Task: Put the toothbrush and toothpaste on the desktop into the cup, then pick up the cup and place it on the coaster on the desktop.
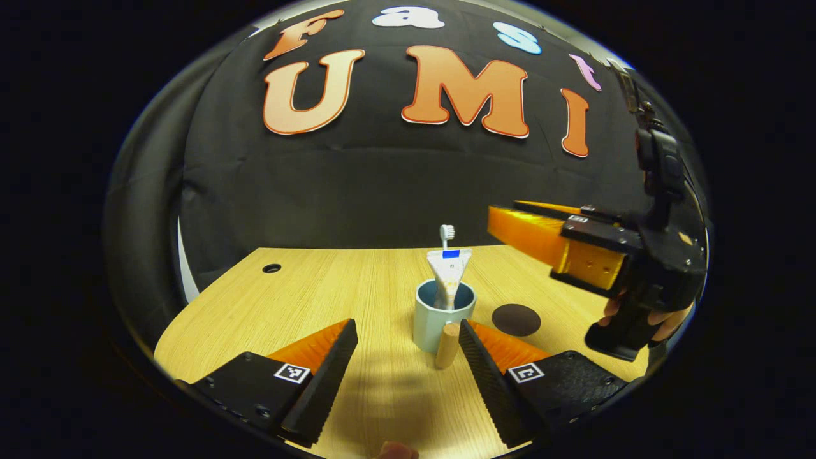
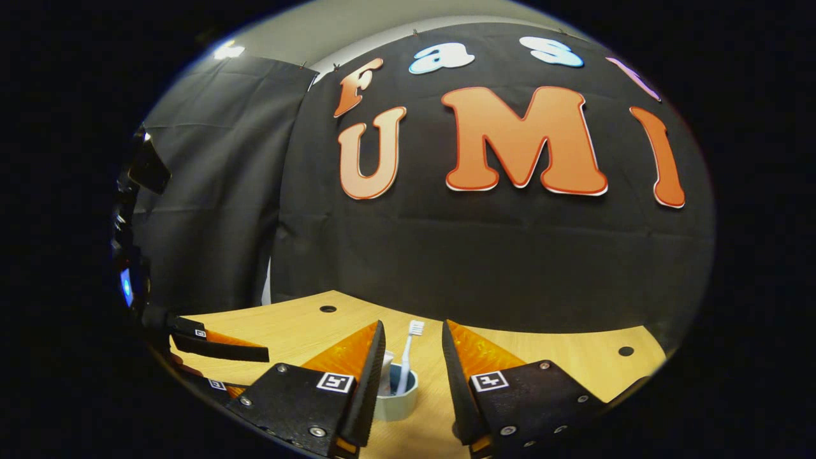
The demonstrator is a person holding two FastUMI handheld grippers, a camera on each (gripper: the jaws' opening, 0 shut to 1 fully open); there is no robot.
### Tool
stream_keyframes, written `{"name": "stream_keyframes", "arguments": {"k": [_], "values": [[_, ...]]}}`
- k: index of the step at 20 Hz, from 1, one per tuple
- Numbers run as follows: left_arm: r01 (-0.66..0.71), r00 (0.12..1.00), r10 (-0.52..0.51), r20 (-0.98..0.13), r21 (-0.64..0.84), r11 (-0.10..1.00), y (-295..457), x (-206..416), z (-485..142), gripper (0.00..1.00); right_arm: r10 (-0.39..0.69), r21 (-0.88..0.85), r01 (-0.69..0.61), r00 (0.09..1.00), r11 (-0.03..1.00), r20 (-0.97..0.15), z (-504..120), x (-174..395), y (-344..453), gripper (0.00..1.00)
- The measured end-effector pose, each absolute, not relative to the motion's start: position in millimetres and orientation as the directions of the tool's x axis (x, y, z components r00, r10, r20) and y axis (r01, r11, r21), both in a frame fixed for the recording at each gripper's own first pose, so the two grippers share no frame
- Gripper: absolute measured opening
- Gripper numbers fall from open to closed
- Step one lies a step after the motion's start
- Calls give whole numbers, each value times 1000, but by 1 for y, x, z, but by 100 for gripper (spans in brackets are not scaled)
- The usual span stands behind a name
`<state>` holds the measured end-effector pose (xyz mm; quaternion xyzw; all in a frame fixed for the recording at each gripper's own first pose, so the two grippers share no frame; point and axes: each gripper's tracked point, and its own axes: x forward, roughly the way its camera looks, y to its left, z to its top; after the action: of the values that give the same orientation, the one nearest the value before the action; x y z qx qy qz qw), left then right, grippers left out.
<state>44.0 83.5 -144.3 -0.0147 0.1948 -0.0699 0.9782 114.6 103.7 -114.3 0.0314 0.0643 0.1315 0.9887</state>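
A pale blue cup [image 1: 433, 328] with a wooden handle [image 1: 447, 345] stands on the wooden desk [image 1: 306, 299]. A white toothpaste tube [image 1: 449, 274] and a toothbrush [image 1: 447, 233] stand upright in it. A dark round coaster [image 1: 516, 319] lies just right of the cup. My left gripper [image 1: 408, 347] is open, low over the desk, with the cup just ahead between its fingers. My right gripper [image 1: 503, 220], held by a hand [image 1: 669, 315], hovers above and right of the cup. In the right gripper view, the right gripper [image 2: 412, 331] is open above the cup [image 2: 398, 395] and toothbrush [image 2: 405, 363].
A cable hole [image 1: 271, 268] sits at the desk's far left; two more holes [image 2: 327, 308] [image 2: 626, 350] show in the right gripper view. The left gripper [image 2: 245, 366] appears there at the left, low over the desk. The black cloth wall stands behind the desk.
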Motion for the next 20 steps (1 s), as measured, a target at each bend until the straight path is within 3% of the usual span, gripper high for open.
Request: {"name": "stream_keyframes", "arguments": {"k": [5,9,20], "values": [[155,883,-171,-437,-74,985,74,54,-141,96,238,58,-234,968,970,-82,-73,82,72,78],[182,819,-205,-537,-97,979,66,63,-149,96,197,26,-196,977,980,-83,-49,54,39,89],[103,497,-249,-831,-228,968,27,77,-191,97,98,36,-94,990,995,-106,-26,0,-52,92]]}}
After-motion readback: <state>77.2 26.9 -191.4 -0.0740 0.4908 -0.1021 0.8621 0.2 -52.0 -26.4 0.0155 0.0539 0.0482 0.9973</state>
